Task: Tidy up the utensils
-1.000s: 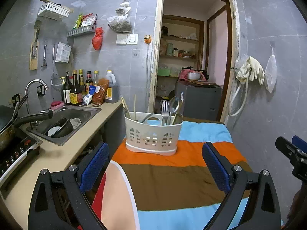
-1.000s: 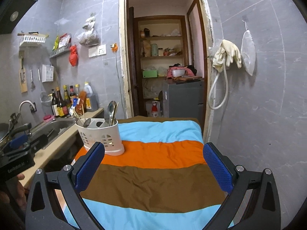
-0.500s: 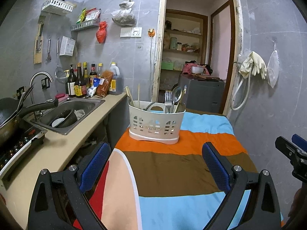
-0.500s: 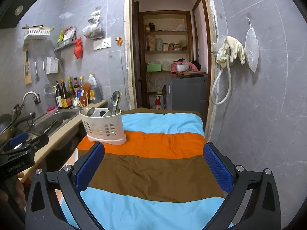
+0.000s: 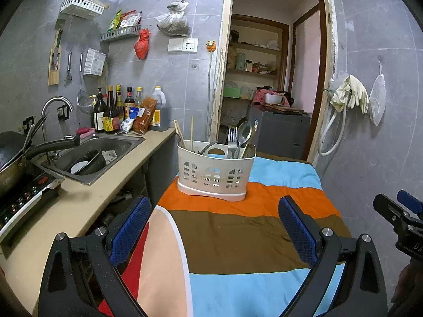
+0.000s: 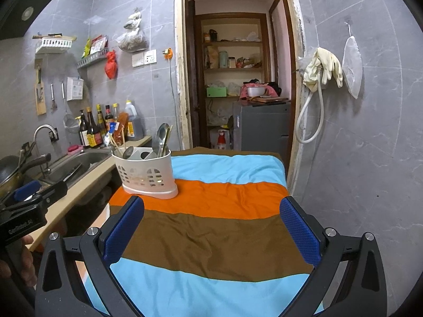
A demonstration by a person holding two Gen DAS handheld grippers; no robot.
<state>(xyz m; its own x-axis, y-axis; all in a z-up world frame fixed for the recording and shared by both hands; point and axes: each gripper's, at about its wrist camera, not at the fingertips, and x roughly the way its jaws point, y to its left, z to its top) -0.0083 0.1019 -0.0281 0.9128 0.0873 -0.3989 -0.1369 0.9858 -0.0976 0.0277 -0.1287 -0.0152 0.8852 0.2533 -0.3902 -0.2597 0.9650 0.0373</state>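
Observation:
A white slotted utensil caddy [image 5: 212, 175] stands on the orange stripe of a striped cloth [image 5: 238, 240]; it also shows in the right wrist view [image 6: 146, 173]. It holds a fork [image 5: 232, 138], a large spoon [image 5: 243, 133] and chopsticks [image 5: 180, 133]. My left gripper [image 5: 214, 227] is open and empty, held back over the near end of the cloth. My right gripper [image 6: 211, 229] is open and empty, also short of the caddy.
A counter [image 5: 79, 206] runs along the left with a sink [image 5: 90, 155] holding dishes, a pan [image 5: 15, 153] on a cooktop and bottles [image 5: 116, 111] at the back. A doorway [image 5: 267, 84] lies behind the table. A grey wall [image 6: 357, 145] stands close on the right.
Both grippers have drawn back and tilted up; the caddy sits farther off and higher in both views. Both stay open and empty.

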